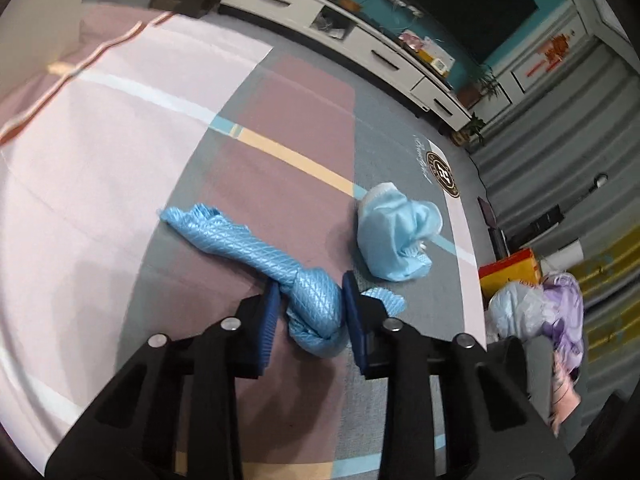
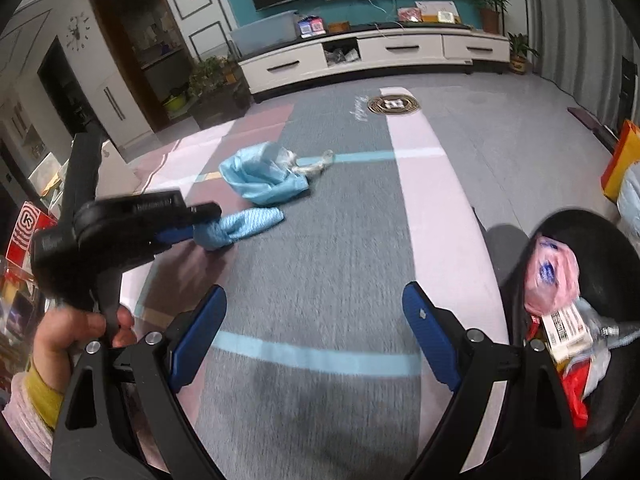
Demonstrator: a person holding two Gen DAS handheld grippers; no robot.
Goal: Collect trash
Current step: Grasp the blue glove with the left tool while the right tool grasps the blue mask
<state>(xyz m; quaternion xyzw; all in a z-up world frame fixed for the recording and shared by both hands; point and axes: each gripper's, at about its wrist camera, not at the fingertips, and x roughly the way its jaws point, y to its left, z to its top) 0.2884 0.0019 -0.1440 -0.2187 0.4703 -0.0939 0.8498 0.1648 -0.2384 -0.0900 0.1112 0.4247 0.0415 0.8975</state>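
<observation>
Gripping a blue quilted bag [image 1: 308,300], the left tongs [image 1: 310,308] clench; right tongs [image 2: 316,336] gape; no legible writing.

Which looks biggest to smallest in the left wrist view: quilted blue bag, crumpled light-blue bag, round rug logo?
1-2. quilted blue bag and crumpled light-blue bag: similar, unranked; the quilted one lies nearer the camera.
3. round rug logo

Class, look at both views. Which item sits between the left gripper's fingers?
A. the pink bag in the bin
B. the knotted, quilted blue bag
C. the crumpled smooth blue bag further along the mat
B: the left gripper pinches the knotted, quilted blue bag on the mat.
</observation>
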